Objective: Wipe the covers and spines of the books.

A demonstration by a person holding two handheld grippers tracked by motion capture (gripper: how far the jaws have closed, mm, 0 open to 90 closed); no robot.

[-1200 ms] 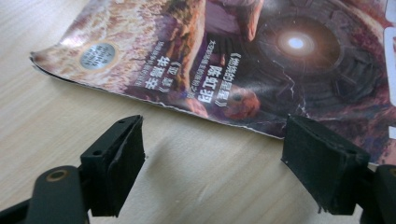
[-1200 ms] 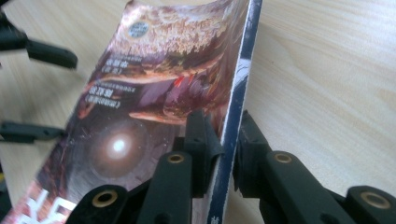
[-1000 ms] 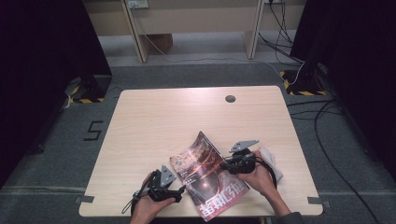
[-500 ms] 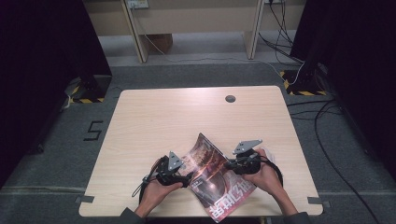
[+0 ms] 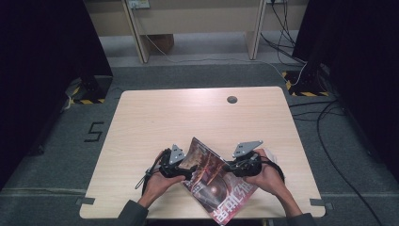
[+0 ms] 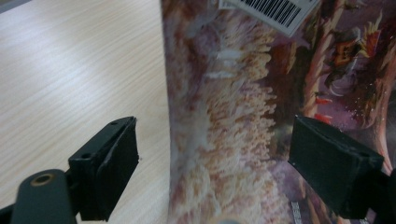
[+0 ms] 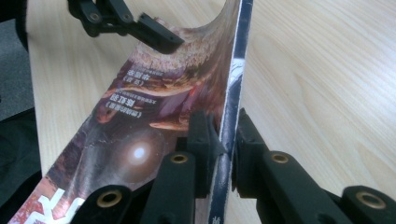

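A glossy magazine with a reddish-brown cover lies near the table's front edge, one leaf lifted into a steep fold. My right gripper is shut on that raised leaf; in the right gripper view its pads pinch the thin edge of the magazine. My left gripper is at the magazine's left side. Its jaws have just been opening and stand wide apart. The cover's edge lies between them, and neither pad touches it. One left finger shows above the cover in the right gripper view.
The light wooden table has a round cable hole near its far edge. Something white lies by the right hand. Cables trail on the grey floor to the right, and desk legs stand behind.
The left hand has moved forward and right, up to the magazine's left edge, and its jaws have widened. The lifted leaf stands steeper. The right gripper has stayed put, still clamped.
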